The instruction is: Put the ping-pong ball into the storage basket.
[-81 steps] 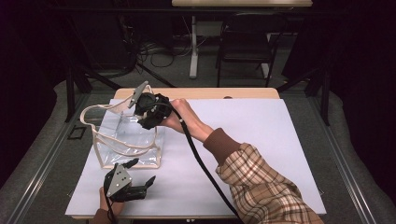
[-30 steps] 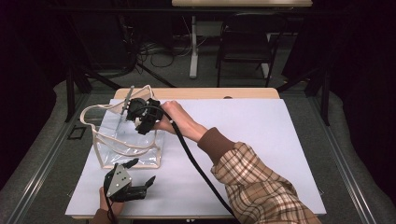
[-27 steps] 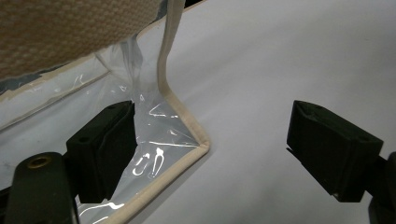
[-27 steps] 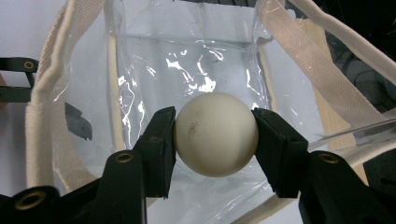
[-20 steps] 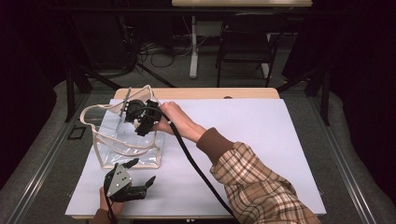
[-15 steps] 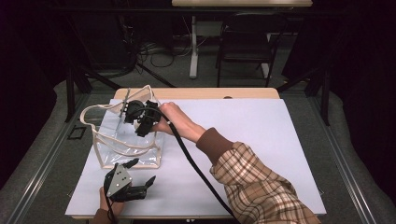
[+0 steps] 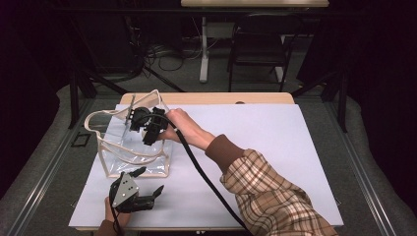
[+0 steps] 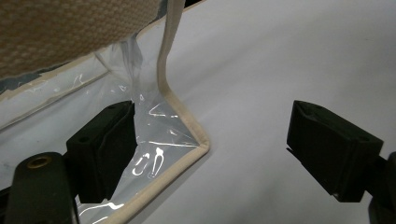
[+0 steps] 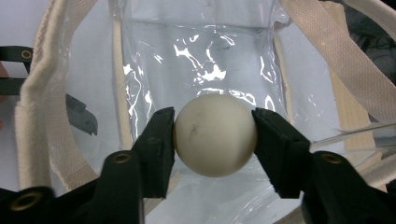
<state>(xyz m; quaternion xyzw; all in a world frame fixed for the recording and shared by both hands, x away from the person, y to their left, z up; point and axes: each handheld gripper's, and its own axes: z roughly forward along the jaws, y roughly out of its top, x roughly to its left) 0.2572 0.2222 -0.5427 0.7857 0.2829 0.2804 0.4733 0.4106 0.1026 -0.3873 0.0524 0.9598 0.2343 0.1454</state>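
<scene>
A clear plastic tote bag [image 7: 129, 150] with cream trim and handles stands at the table's left. My right gripper [image 7: 137, 120] hangs over its open mouth. In the right gripper view its pads [image 9: 161, 135] touch both sides of a white ball [image 9: 215, 135], held above the bag's clear bottom [image 9: 201, 65]. Its jaws have just been opening slightly, with the ball still between them. My left gripper [image 7: 149, 180] rests open on the table at the bag's near corner [image 8: 198, 142]. One of its fingers [image 8: 105, 149] lies against the clear wall; nothing is gripped.
The white table top [image 7: 265, 147] stretches wide to the right of the bag. The right gripper's black cable [image 7: 201, 172] trails across it toward the front edge. A chair [image 7: 258, 49] and table legs stand on the floor beyond the far edge.
The right hand has carried the ball leftward, from the bag's right edge to over its open mouth. The left gripper has stayed put.
</scene>
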